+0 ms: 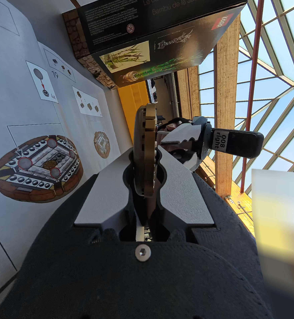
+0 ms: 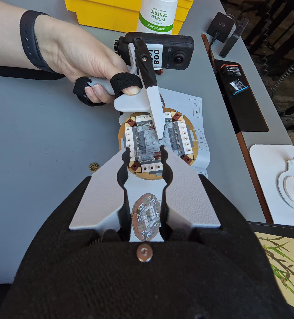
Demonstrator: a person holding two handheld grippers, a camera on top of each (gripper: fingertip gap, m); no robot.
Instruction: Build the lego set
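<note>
The round lego base (image 2: 157, 143), gold-rimmed with white and grey studded plates on top, is held over the open instruction booklet (image 2: 199, 120). My left gripper (image 2: 160, 136) is shut on it, one finger across the top and the other hidden beneath. In the left wrist view the base (image 1: 148, 150) stands edge-on between the left gripper's (image 1: 146, 151) fingers. My right gripper (image 2: 145, 150) is shut on a clear plate (image 2: 147, 153) and holds it at the base's near side. It also shows in the left wrist view (image 1: 160, 138) just beyond the base.
A small gold round tile (image 2: 93, 167) lies on the grey table (image 2: 39, 138). The lego box (image 1: 151, 34) stands beside the booklet (image 1: 39, 120). A yellow bin (image 2: 108, 15) and a white cup (image 2: 156, 15) stand at the far side. Black devices (image 2: 237, 82) and a white tray (image 2: 263, 172) are at the right.
</note>
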